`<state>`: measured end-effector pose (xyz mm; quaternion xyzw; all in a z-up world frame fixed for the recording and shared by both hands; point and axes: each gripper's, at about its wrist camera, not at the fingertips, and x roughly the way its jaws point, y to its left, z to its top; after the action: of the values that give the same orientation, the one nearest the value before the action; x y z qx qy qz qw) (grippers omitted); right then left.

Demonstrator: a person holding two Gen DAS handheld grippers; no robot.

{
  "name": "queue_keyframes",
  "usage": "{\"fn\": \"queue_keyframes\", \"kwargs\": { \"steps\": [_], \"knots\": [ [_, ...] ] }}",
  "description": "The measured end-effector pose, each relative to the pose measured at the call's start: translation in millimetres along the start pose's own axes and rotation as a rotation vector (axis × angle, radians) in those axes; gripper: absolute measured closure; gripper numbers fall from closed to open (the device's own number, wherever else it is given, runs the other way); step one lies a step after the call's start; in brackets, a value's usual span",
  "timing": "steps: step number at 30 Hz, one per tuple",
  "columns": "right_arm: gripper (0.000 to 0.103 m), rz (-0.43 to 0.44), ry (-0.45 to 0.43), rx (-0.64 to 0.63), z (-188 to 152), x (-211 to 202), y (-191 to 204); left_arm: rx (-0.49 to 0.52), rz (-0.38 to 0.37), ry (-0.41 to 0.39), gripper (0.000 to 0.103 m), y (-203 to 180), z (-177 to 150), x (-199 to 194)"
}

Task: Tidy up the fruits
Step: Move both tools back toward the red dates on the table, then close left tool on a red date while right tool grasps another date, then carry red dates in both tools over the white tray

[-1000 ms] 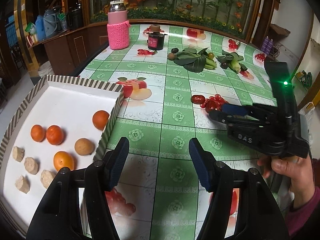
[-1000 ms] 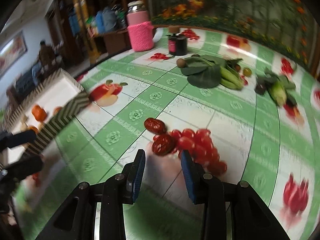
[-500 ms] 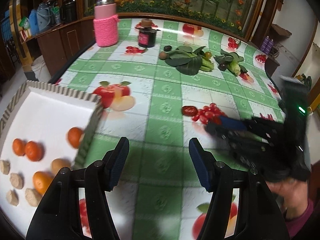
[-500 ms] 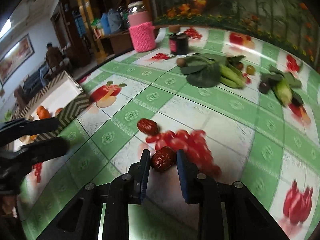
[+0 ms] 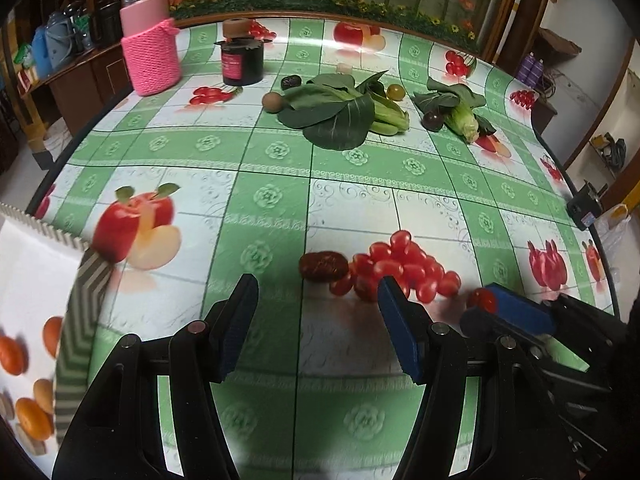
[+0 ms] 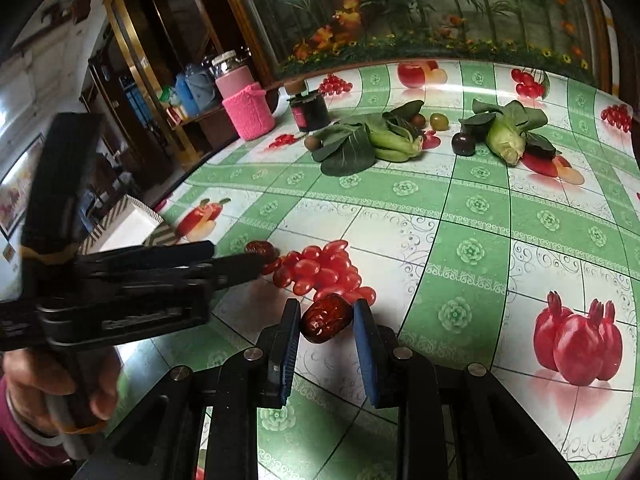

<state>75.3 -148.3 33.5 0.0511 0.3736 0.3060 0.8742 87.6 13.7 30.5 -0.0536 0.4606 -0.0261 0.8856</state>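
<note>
1. The white tray (image 5: 24,264) with the striped rim sits at the left edge of the tabletop (image 5: 280,160). Inside are a few oranges (image 5: 12,354), a tan round fruit and some pale chunks, all blurry and cut off by the frame, so no exact count.
2. The right gripper (image 6: 326,320) is low over the near part of the tabletop. Its blue-padded fingers (image 6: 290,330) are close on either side of a red date (image 6: 326,318); whether the pads actually touch it is hard to tell.
3. A second date (image 5: 323,265) lies loose on the tabletop, right against the left side of what looks like a printed bunch of red cherry tomatoes (image 5: 400,268).
4. The left gripper (image 5: 316,312) hovers just short of that loose date, fingers spread wide with nothing between them. In the right wrist view the person's hand (image 6: 60,380) is wrapped around its handle.
5. Toward the far edge: a jar in a pink knit sleeve (image 5: 150,52), a dark jar (image 5: 243,62), leafy greens (image 5: 340,112), plus a few small round fruits, with a dark plum (image 6: 463,143) between the two greens.
</note>
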Motion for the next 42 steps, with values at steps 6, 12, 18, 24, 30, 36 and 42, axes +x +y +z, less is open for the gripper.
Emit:
{"fn": "queue_keyframes", "kwargs": {
  "steps": [6,12,18,24,30,36,42],
  "knots": [
    [0.077,0.013,0.002,0.022,0.7,0.1,-7.4,0.039,0.006,0.017,0.075,-4.9,2.1,17.0],
    [0.077,0.019,0.001,0.015,1.1,-0.5,-5.4,0.03,-0.008,0.007,0.075,0.6,-1.2,14.3],
    [0.077,0.028,0.005,0.011,1.8,-1.1,1.3,0.006,-0.021,-0.011,0.075,10.9,-14.4,-14.6],
    [0.077,0.013,-0.01,-0.048,3.0,-12.2,32.7,0.004,-0.028,-0.047,0.075,23.5,-35.1,-54.1],
    [0.077,0.03,-0.043,-0.093,-3.7,-20.3,72.0,-0.038,0.017,-0.093,0.075,58.5,-56.0,-91.2],
    [0.077,0.081,-0.065,-0.13,-9.0,-22.4,117.0,-0.077,0.067,-0.126,0.075,96.9,-77.9,-120.2],
    [0.077,0.139,-0.044,-0.186,-12.6,-8.0,164.7,-0.12,0.154,-0.166,0.075,136.4,-98.7,-144.6]
  ]
}}
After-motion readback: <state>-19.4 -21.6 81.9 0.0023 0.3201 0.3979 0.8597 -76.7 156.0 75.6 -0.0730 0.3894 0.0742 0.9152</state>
